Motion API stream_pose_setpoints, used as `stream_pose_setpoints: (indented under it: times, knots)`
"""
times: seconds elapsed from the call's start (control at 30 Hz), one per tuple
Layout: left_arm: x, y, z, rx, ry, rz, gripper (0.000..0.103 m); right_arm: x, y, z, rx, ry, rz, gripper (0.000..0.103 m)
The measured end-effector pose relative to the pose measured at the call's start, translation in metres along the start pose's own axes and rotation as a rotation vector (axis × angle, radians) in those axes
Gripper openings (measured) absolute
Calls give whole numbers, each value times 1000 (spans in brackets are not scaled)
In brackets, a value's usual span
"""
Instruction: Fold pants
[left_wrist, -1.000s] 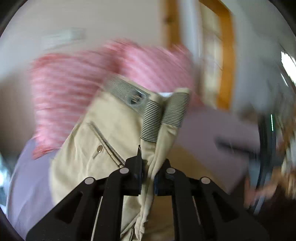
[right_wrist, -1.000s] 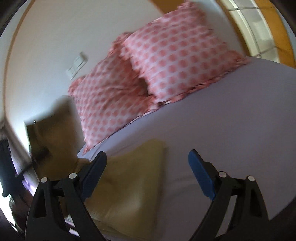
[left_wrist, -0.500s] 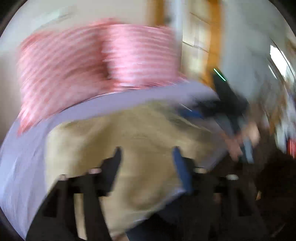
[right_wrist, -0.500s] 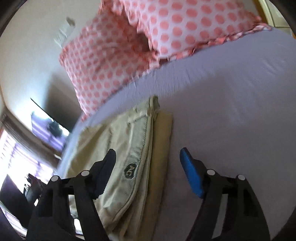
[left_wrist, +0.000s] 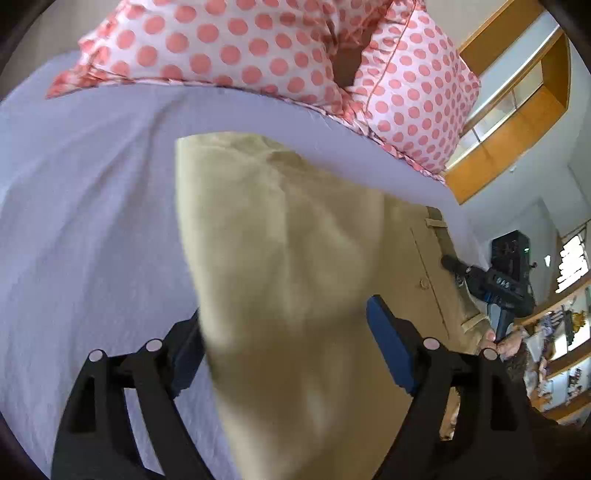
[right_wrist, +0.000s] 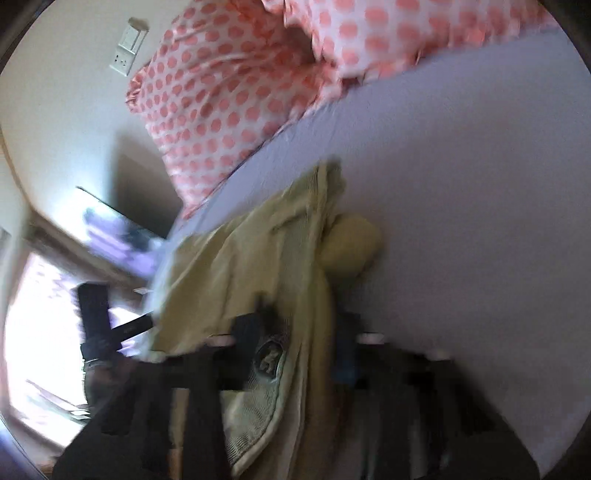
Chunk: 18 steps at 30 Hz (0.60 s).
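Observation:
The khaki pants (left_wrist: 295, 266) lie folded on the lilac bed sheet (left_wrist: 92, 221). My left gripper (left_wrist: 284, 343) is open, its fingers straddling the near end of the pants, with cloth between them. In the right wrist view the pants (right_wrist: 258, 266) lie with the waistband and a round patch (right_wrist: 267, 356) near my right gripper (right_wrist: 295, 350), which is blurred; its fingers are apart on either side of the waistband edge. My right gripper also shows in the left wrist view (left_wrist: 487, 284) at the pants' far right edge.
Two pink polka-dot pillows (left_wrist: 258, 48) lie at the head of the bed. A wooden window frame (left_wrist: 517, 122) and shelves are to the right. In the right wrist view a wall switch (right_wrist: 127, 48) and a bright window (right_wrist: 40, 332) are on the left.
My left gripper let go of the waistband it was holding up and now straddles the pants lying flat. My right gripper moved down onto the waistband edge and narrowed.

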<state>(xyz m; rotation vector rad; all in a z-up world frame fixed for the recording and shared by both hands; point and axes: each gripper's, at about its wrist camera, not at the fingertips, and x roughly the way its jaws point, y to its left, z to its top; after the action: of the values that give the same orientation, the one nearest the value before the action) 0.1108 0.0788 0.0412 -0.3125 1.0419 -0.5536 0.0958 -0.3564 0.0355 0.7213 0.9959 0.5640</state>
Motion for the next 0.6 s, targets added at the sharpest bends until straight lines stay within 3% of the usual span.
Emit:
stream_pose_setpoints:
  times: [0.03,0.1,0.2,0.3,0.47,0.53,0.6]
  knots:
    - [0,1,3,-16,4,-29,69,-1,-3,1,19,5,31,17]
    - [7,15,7,-96,28,-96,22,-2,-6,3,46,10,76,14]
    - [12,10,15,-93,20,-82,11,-8,8,15,35,-11,119,12]
    - [1,-18,38,12,-42,1,8,-15,33,38,-24,-58,122,10]
    - [12,-36,103,68,-169,124,9,-24,54,97,-98,-199,84,9]
    - [37,-36,125,93,-171,222,13,-13,42,113,-88,-223,-11,9]
    - [67,-24,135,71,-92,326,21,12,21,122,-45,-173,-171,9]
